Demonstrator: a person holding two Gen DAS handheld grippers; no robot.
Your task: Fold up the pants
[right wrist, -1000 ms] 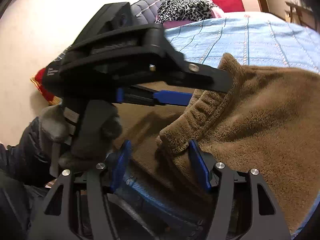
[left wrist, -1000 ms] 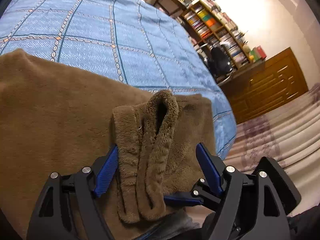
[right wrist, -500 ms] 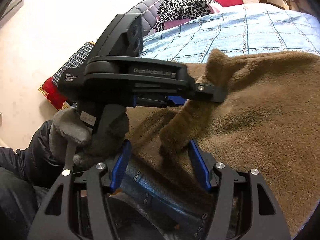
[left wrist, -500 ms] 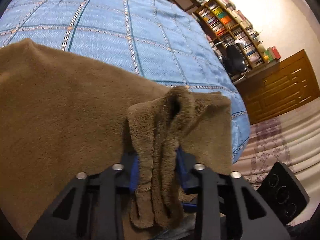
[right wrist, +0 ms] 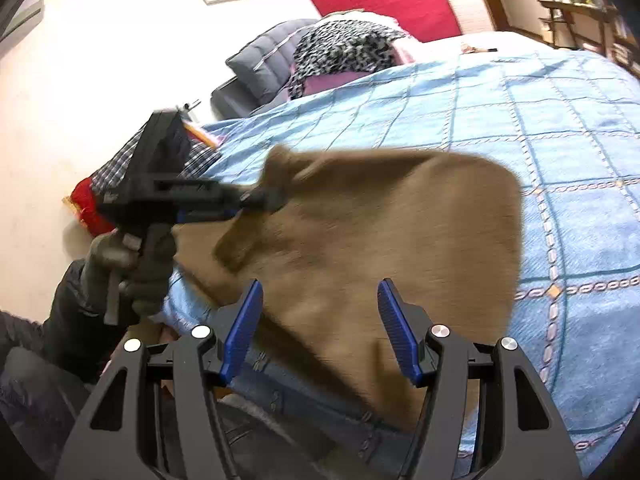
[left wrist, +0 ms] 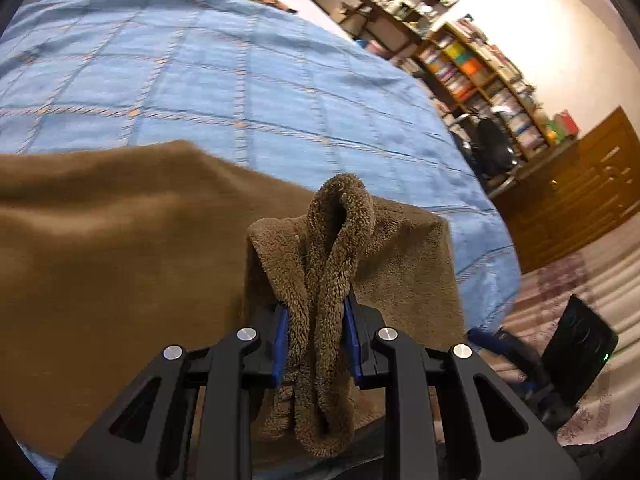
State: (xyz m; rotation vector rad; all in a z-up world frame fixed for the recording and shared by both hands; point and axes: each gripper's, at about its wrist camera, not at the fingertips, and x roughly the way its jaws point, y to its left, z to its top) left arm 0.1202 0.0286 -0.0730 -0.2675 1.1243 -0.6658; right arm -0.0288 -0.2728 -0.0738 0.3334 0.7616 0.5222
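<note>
Brown fleece pants (left wrist: 120, 264) lie on a blue quilted bed (left wrist: 240, 92). My left gripper (left wrist: 314, 344) is shut on a bunched cuff of the pants (left wrist: 332, 248) and holds it lifted off the bed. In the right wrist view the pants (right wrist: 380, 240) spread over the bed (right wrist: 560, 120), and the left gripper (right wrist: 256, 200) pinches their corner at the left. My right gripper (right wrist: 320, 328) is open and empty above the pants' near edge, with no cloth between its blue pads (right wrist: 396, 328).
Pillows and a leopard-print cloth (right wrist: 344, 48) lie at the head of the bed. Bookshelves (left wrist: 472, 64) and a wooden cabinet (left wrist: 580, 200) stand beyond the bed's right side. A plaid cloth (right wrist: 120, 168) lies at the bed's left edge.
My left gripper closed on the pants cuff and lifted it away from the bed edge. My right gripper let the cloth slip out of its open jaws and drew back.
</note>
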